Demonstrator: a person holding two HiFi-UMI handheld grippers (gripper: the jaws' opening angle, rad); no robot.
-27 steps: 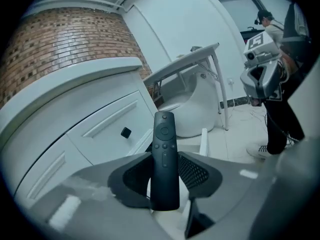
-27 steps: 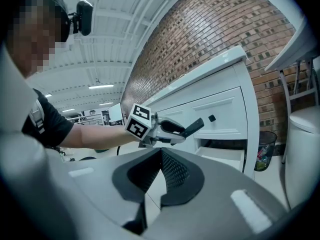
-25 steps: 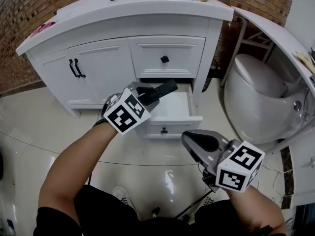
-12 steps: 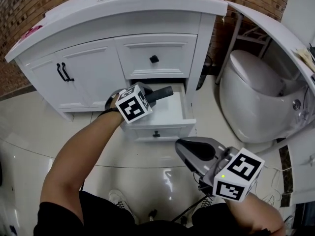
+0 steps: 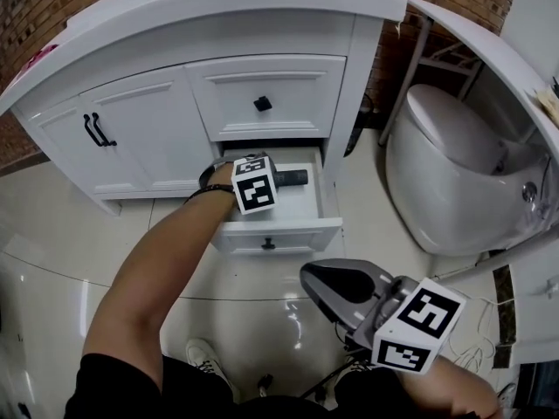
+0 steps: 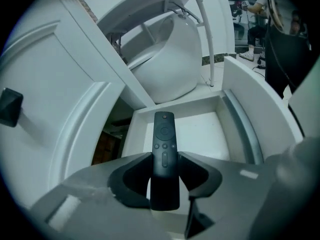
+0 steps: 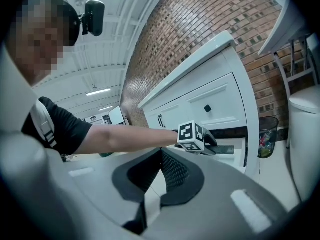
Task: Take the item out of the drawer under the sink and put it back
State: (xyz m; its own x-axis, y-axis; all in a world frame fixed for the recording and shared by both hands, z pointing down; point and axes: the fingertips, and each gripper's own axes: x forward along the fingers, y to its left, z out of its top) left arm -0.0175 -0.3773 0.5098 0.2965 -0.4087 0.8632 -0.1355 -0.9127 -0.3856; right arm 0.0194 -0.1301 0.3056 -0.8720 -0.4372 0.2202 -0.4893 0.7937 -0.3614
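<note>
A slim black remote is clamped between the jaws of my left gripper, buttons up and its far end pointing into the open lower drawer. In the head view, the left gripper hovers just over the white drawer under the sink, and the remote sticks out to the right above the drawer's floor. My right gripper hangs low near my body, away from the drawer, jaws together and empty. The right gripper view shows its pads meeting with nothing between them.
The vanity's upper drawer is closed, as are the double doors to its left. A white toilet stands close on the right. A small bin sits between vanity and toilet. The glossy tile floor spreads to the left.
My left gripper has carried the remote forward and down, from above the drawer's front to low over its inside. The right gripper has stayed near my body.
</note>
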